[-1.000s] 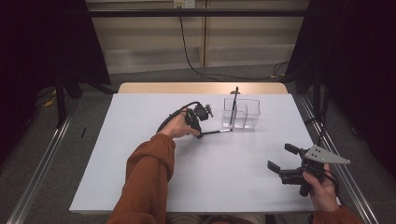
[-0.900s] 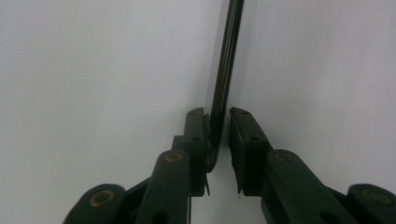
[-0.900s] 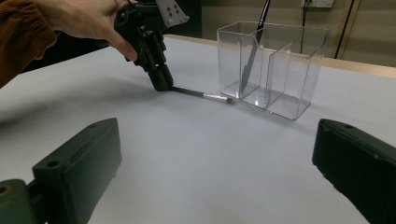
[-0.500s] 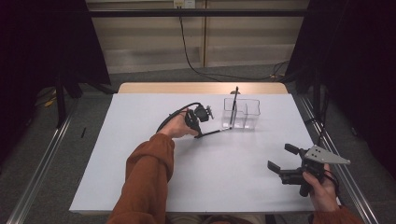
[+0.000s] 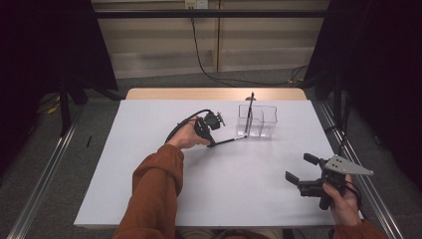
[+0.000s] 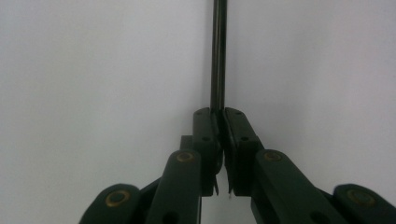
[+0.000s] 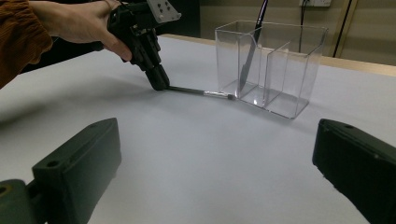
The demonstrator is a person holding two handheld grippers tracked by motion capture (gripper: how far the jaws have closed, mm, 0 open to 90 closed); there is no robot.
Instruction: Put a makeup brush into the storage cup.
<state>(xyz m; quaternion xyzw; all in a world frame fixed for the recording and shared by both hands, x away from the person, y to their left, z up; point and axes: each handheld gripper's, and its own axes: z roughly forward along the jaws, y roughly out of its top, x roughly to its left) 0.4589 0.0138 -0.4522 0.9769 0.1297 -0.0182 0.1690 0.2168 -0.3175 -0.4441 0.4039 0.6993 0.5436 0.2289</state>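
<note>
My left tongs [image 5: 213, 143] are closed tight on a thin black pen [image 5: 228, 142], the jaws having just finished closing on it. In the left gripper view the two black jaws meet around the pen's near end [image 6: 217, 70], and the rest of the pen runs straight out ahead over the white tabletop [image 6: 93, 70]. From the high view, the pen lies flat on the tabletop [image 5: 149, 189], and its far tip reaches the foot of the clear plastic holder [image 5: 257, 121], at its near left corner; whether tip and wall actually touch I cannot tell. The right gripper view shows the same: the left tongs [image 7: 159, 81] point steeply down with the pen [image 7: 198, 91] stretching from them to the base of the holder [image 7: 289, 65].

My right tongs [image 5: 300, 168] are wide open with nothing between the jaws, held above the tabletop's near right corner, well apart from the holder and angled toward it. In their own view the two jaws stand far apart at the bottom corners, with bare tabletop between them.

The holder stands upright, split into compartments. A second dark pen [image 5: 250, 107] stands tilted in its left compartment, sticking out above the rim.
</note>
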